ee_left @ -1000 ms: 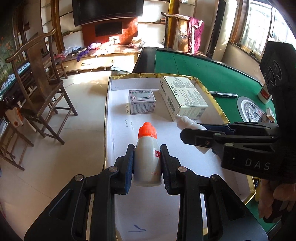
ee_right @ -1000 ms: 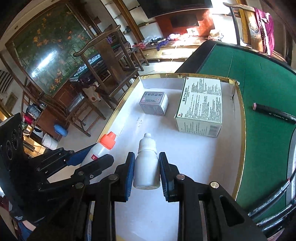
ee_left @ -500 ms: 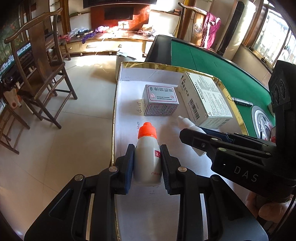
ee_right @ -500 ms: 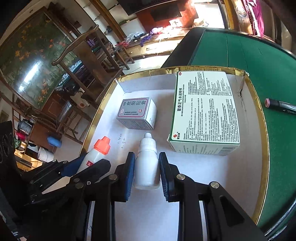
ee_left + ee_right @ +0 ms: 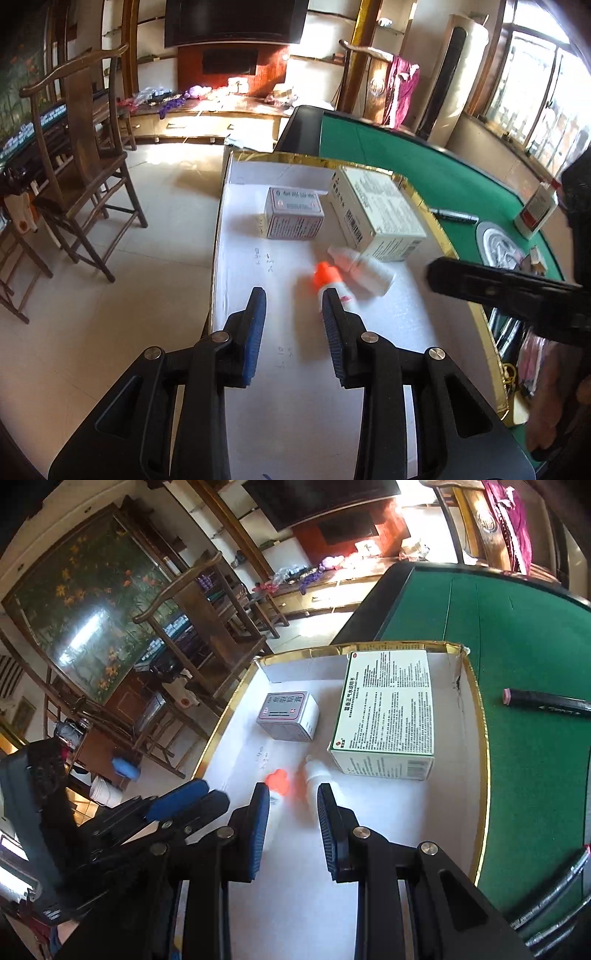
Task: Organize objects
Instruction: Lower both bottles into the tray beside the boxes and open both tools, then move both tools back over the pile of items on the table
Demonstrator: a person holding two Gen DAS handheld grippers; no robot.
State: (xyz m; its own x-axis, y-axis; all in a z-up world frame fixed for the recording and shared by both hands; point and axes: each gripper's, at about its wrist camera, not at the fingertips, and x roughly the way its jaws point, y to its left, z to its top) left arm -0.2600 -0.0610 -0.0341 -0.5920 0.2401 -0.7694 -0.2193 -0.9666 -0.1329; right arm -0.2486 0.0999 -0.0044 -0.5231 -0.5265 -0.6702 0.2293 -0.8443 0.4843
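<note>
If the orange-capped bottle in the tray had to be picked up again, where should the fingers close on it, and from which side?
Grip the orange-capped bottle across its white body, below the cap. It appears to lie on the tray floor with the white dropper bottle close on one side, so coming from above, fingers straddling the body's width, probably suits best. The cap is narrower and tapered, a poorer hold.

Both grippers have let go. The left gripper [image 5: 293, 317] now stands spread with nothing between its fingers, and the orange-capped bottle [image 5: 330, 282] lies tipped in the tray. The right gripper [image 5: 291, 812] has likewise spread, and the white bottle [image 5: 364, 267] lies beside it.
</note>
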